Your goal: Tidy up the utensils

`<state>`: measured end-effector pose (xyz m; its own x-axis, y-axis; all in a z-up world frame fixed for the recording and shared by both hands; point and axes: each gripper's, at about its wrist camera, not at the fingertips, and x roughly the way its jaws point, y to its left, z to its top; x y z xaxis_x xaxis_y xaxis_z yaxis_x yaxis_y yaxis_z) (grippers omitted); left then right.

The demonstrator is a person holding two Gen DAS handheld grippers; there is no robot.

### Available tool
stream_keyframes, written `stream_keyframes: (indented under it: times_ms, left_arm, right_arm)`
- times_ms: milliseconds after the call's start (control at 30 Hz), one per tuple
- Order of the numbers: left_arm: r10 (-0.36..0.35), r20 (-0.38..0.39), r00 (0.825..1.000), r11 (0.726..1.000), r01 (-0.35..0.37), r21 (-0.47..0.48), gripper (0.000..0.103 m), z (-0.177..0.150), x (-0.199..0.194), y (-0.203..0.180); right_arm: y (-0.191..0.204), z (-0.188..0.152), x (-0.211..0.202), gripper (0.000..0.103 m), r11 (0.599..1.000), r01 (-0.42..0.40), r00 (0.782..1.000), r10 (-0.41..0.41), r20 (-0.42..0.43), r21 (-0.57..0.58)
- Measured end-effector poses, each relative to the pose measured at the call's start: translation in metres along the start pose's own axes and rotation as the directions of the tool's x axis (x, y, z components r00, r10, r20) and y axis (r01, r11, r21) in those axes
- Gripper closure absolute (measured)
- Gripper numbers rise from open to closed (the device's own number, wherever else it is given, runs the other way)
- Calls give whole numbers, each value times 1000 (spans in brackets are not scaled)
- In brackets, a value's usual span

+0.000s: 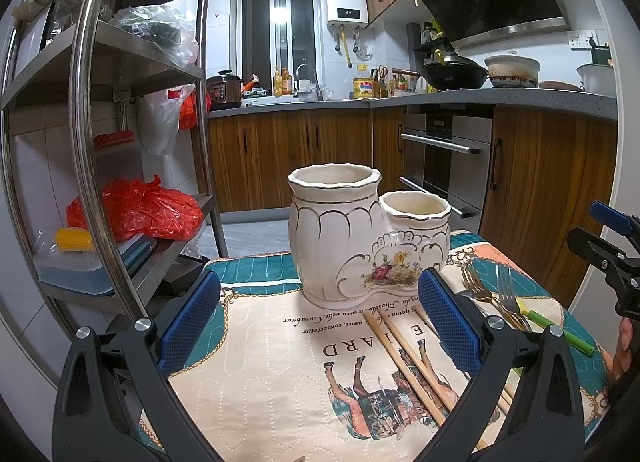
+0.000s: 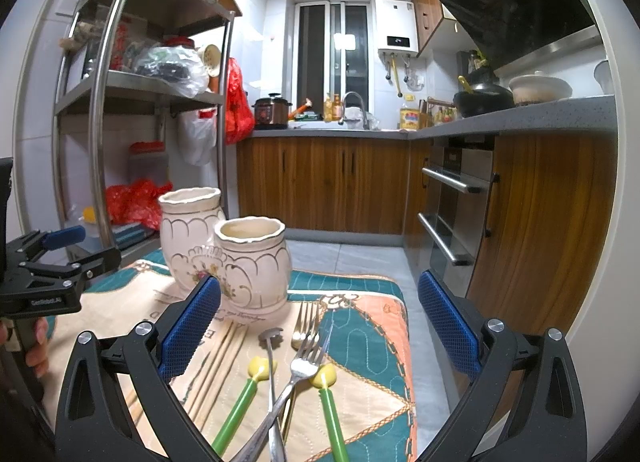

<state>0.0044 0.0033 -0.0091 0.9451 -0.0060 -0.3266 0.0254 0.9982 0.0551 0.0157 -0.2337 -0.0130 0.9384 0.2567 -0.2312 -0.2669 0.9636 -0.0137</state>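
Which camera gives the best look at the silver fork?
The right wrist view: the silver metal fork lies whole and close, crossing the other utensils. In the left wrist view the fork sits at the side, its handle hidden behind the tool's finger.

Cream double-pot holder [image 1: 352,238], gilt trim, flower motif, upright on quilted cloth; both pots look empty. Chopsticks [image 1: 408,358] lie flat in front of it. Beside them: gold fork [image 2: 305,324], silver fork [image 2: 304,362], slotted spoon [image 2: 271,346], two green-handled pieces [image 2: 240,398], overlapping
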Motion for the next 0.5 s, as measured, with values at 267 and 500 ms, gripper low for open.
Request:
stream_keyframes:
  times_ms: [267, 500]
  left_arm:
    - [0, -2, 1000, 1000, 0, -1, 5, 1, -1, 0]
    - [0, -4, 1000, 1000, 0, -2, 5, 2, 0, 0]
  right_arm:
    - [0, 1, 0, 5, 1000, 0, 1000, 0, 3, 0]
    - [0, 2, 0, 5, 1000, 0, 1000, 0, 6, 0]
